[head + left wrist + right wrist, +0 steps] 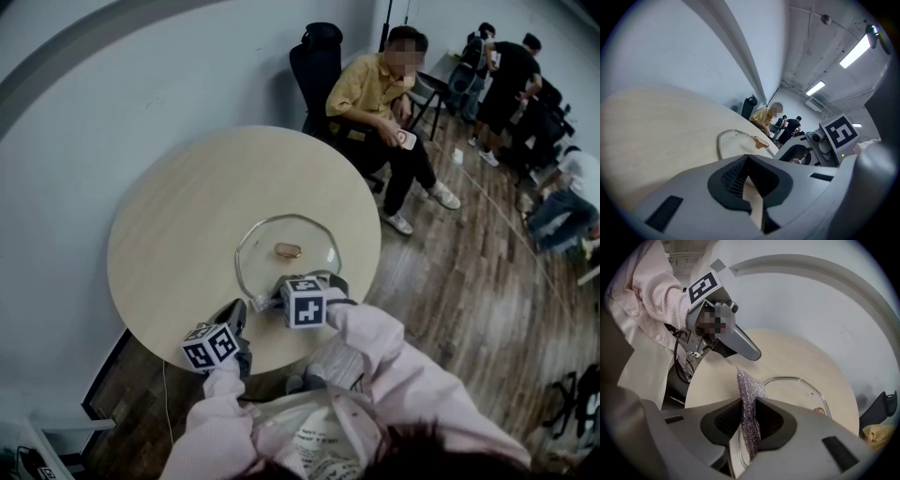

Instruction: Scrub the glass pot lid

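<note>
Where the round desk (169, 234) carries the glass pot lid (262, 255), the lid lies flat with its knob uppermost, nearer the operator's edge than the far edge.

**Gripper state**
- The right gripper (749, 401) sits at the near rim of the lid. Its jaws are pressed onto a purple-silver scrub pad (750, 385), which stands upright between them and projects past the tips.
- The left gripper (748, 159) hangs over the desk just beside the lid, on its near left. Its jaws are brought together with nothing between them.

**Step in hand (judged): bring the pad onto the glass and begin scrubbing**
1. Lower the projecting part of the pad flat onto the glass. Do not let the jaw tips touch the lid.
2. Work from the near rim inward in overlapping strokes.
3. The lid is loose on the desk and is likely to slide. Rest the left gripper against the left rim to steady it.
4. Steer round the copper-coloured knob (287, 249) at the lid's centre. It is the only obstruction on the glass.

**Surroundings**
- Beyond the lid's far side, off the desk, a seated person (370, 94) occupies a seat beside a black chair (314, 56).
- Further people (506, 75) stand well away from the lid on the wooden floor (469, 272).
- None of these obstructs the stroke.
</note>
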